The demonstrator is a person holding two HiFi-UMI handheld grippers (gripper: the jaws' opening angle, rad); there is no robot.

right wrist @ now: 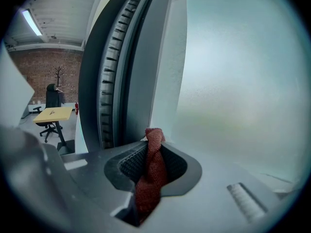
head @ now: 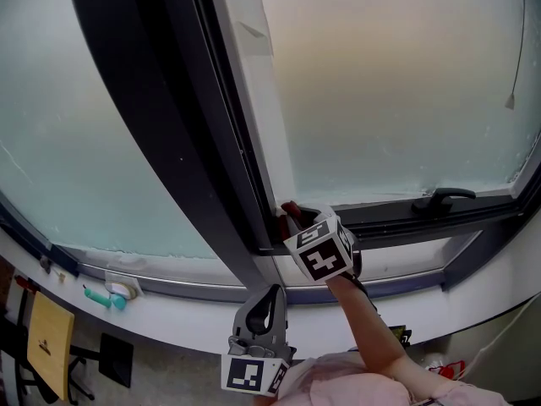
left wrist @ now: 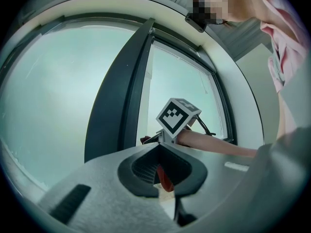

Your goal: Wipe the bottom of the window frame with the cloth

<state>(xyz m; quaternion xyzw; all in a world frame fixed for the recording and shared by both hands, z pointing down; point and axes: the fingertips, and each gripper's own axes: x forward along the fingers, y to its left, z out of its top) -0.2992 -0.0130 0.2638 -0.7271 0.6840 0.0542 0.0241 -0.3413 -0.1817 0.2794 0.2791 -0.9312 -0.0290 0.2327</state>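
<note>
**Currently: cloth pinched at the frame's bottom left corner**

Seen from the head view, your right gripper (head: pixel 296 218) reaches up to the bottom rail of the window frame (head: pixel 397 220), at the rail's left corner where it meets the dark upright (head: pixel 161 108); the rust-red cloth (head: pixel 289 209) shows at the tips, right at that corner, though you cannot tell from here whether it touches. A handle (head: pixel 441 199) sits further right on the same rail, well apart from the cloth; your left gripper (head: pixel 270 297) shows lower, in front of the white sill (head: pixel 169 315), pointing up at the window and touching nothing; a teal object (head: pixel 107 299) lies near the sill's left end.

Next, the left gripper view: its jaws are pressed almost together, with only a narrow slit between them; a red sliver (left wrist: pixel 165 178) shows low in that slit, and what it is cannot be told. Beyond the tips, the right gripper's marker cube (left wrist: pixel 178 114) and your forearm (left wrist: pixel 218 147) stretch towards the upright.

Lastly, the right gripper view: the jaws clamp the cloth between their ribbed pads; a fold pokes out past the tips, just beside the frame's pale edge. Frosted glass (right wrist: pixel 238 81) fills the right side; a ribbed seal (right wrist: pixel 111 76) runs up the left; a yellow table (right wrist: pixel 52 113) and a chair (right wrist: pixel 51 97) stand far behind.
</note>
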